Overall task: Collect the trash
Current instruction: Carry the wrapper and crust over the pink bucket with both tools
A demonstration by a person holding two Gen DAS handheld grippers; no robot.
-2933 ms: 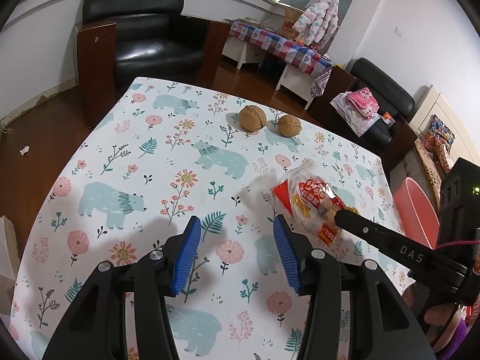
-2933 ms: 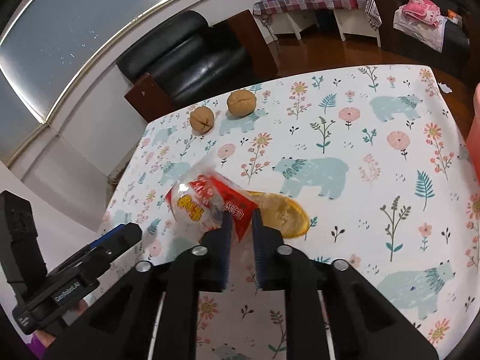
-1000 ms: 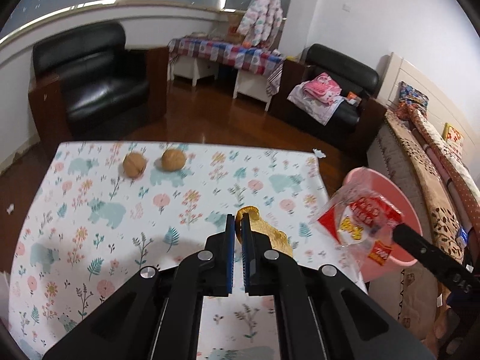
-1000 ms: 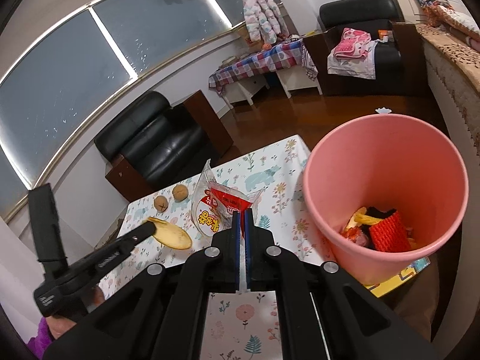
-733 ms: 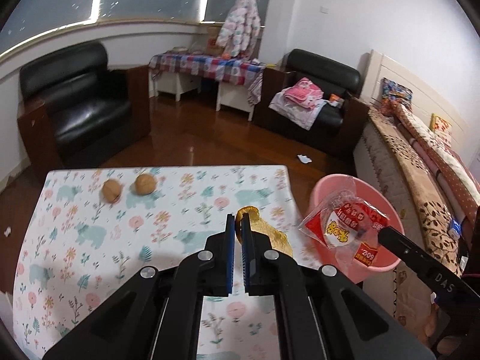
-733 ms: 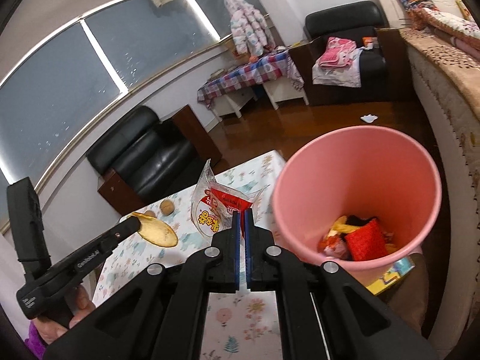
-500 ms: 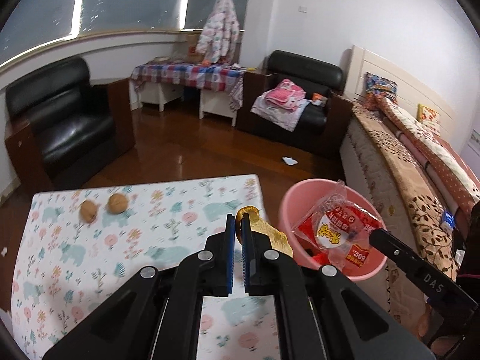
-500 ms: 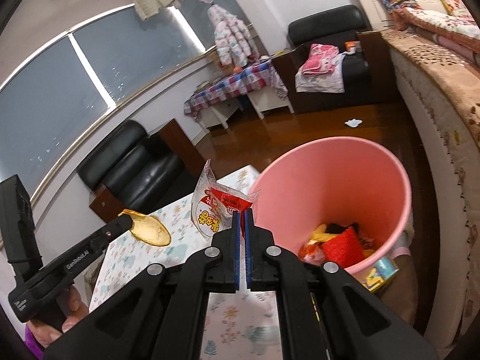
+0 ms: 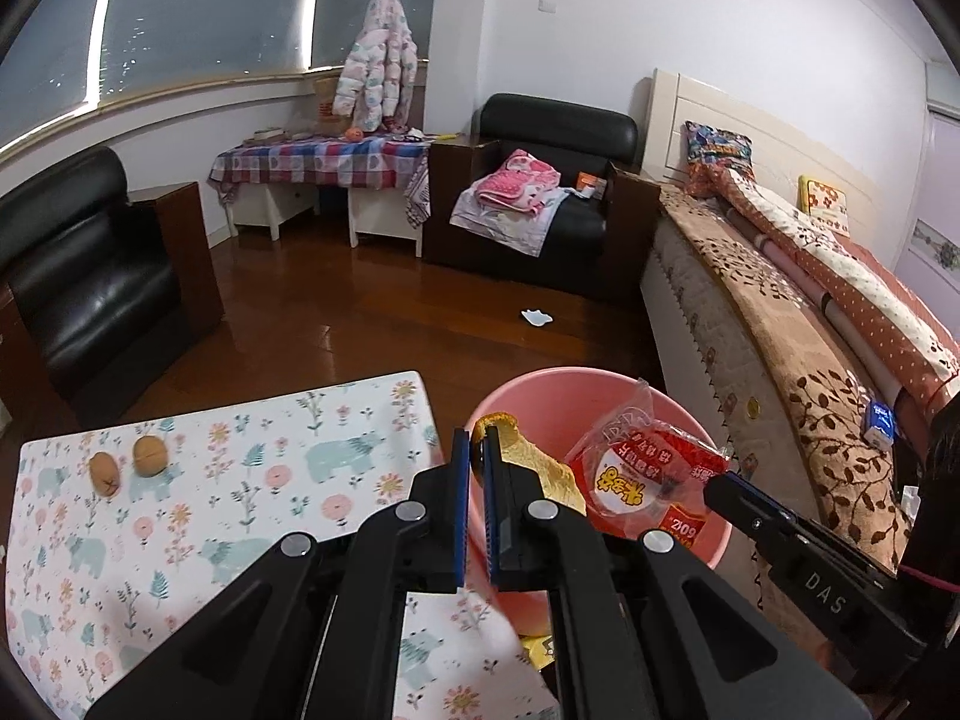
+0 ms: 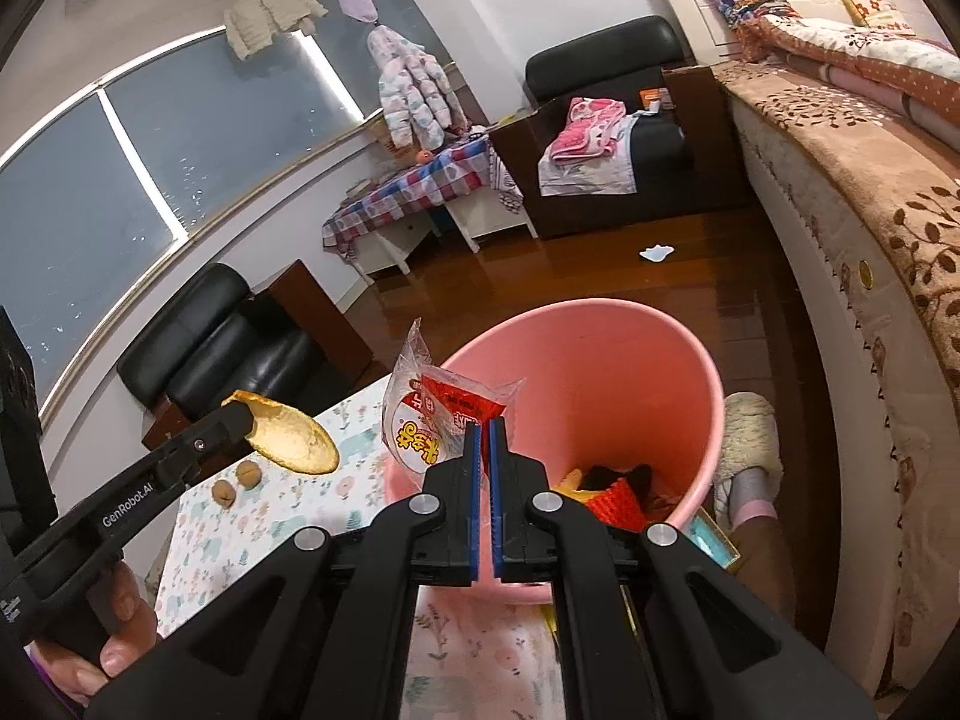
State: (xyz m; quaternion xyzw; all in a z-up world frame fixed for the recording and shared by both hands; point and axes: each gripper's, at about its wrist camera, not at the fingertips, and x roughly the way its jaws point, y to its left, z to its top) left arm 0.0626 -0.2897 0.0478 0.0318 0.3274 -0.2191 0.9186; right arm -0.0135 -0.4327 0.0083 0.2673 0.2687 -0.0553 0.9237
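Note:
My left gripper [image 9: 477, 447] is shut on a yellow fruit peel [image 9: 540, 465] and holds it over the near rim of the pink bin [image 9: 528, 381]. My right gripper [image 10: 485, 429] is shut on a red and clear snack wrapper [image 10: 429, 414] and holds it above the bin's left rim [image 10: 690, 348]. The bin holds several pieces of trash [image 10: 612, 489]. The wrapper also shows in the left wrist view [image 9: 642, 477], the peel in the right wrist view [image 10: 291, 435].
Two walnuts [image 9: 129, 459] lie on the bear-print tablecloth [image 9: 240, 480] at the left. The bed [image 9: 810, 324] runs along the right, close to the bin. A slippered foot [image 10: 747, 450] stands right of the bin. Black armchairs stand behind on the wood floor.
Both grippers have carried the peel and the wrapper from the table to above the pink bin; the bin is now closer and more directly below. Both stay shut.

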